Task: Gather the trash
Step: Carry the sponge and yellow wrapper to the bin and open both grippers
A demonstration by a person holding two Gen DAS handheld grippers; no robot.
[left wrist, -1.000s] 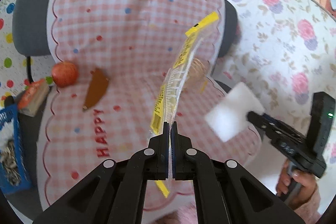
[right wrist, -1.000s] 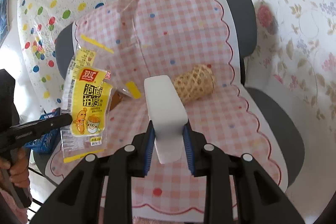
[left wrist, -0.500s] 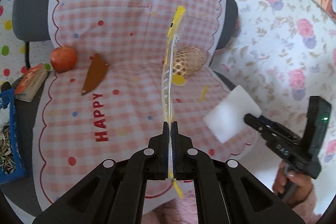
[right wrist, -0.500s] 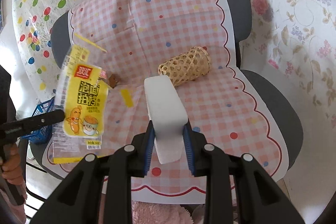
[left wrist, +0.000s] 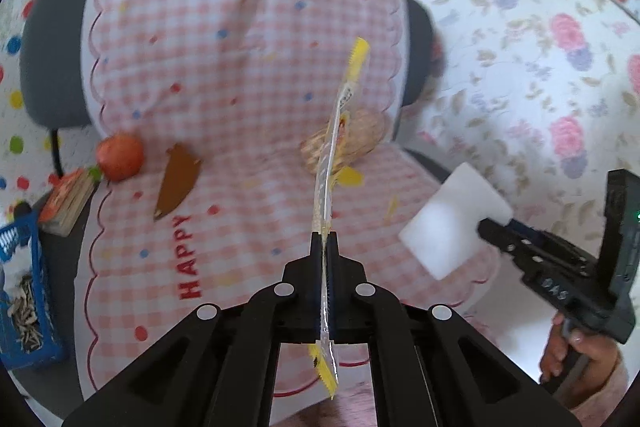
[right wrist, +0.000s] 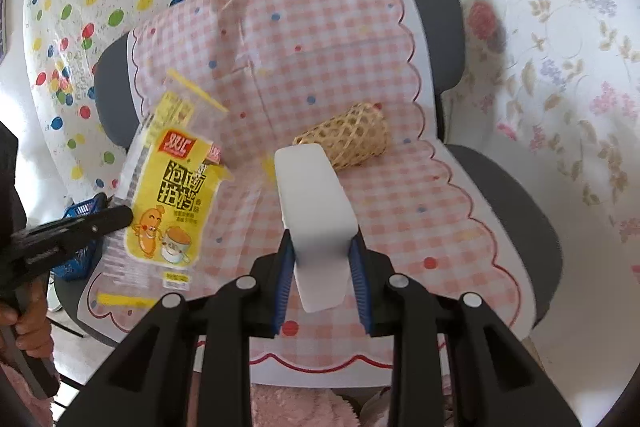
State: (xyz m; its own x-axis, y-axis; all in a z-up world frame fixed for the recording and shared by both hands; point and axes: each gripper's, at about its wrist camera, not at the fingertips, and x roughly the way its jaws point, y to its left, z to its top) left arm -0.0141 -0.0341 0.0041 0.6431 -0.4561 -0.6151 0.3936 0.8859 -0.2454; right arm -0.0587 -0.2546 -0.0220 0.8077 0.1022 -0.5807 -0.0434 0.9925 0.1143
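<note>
My left gripper (left wrist: 325, 241) is shut on a yellow snack wrapper (left wrist: 335, 147), seen edge-on, held above the chair; the wrapper's printed face shows in the right wrist view (right wrist: 170, 195), with the left gripper (right wrist: 120, 217) at its side. My right gripper (right wrist: 320, 247) is shut on a white sponge block (right wrist: 316, 211); the block also shows at the right of the left wrist view (left wrist: 452, 219). A woven bamboo basket (right wrist: 352, 137) lies on its side on the pink checked cloth (right wrist: 400, 187). Small yellow scraps (left wrist: 350, 177) lie by it.
The cloth covers a grey office chair (right wrist: 508, 211). On the seat's left lie a red apple (left wrist: 120, 157) and a brown wedge-shaped piece (left wrist: 178, 183). A small book (left wrist: 68, 201) and a blue crate (left wrist: 24, 291) holding seeds stand further left. Patterned sheets hang behind.
Both grippers have shifted slightly over the chair while keeping their hold. The wrapper has swung from angled to nearly edge-on in the left wrist view.
</note>
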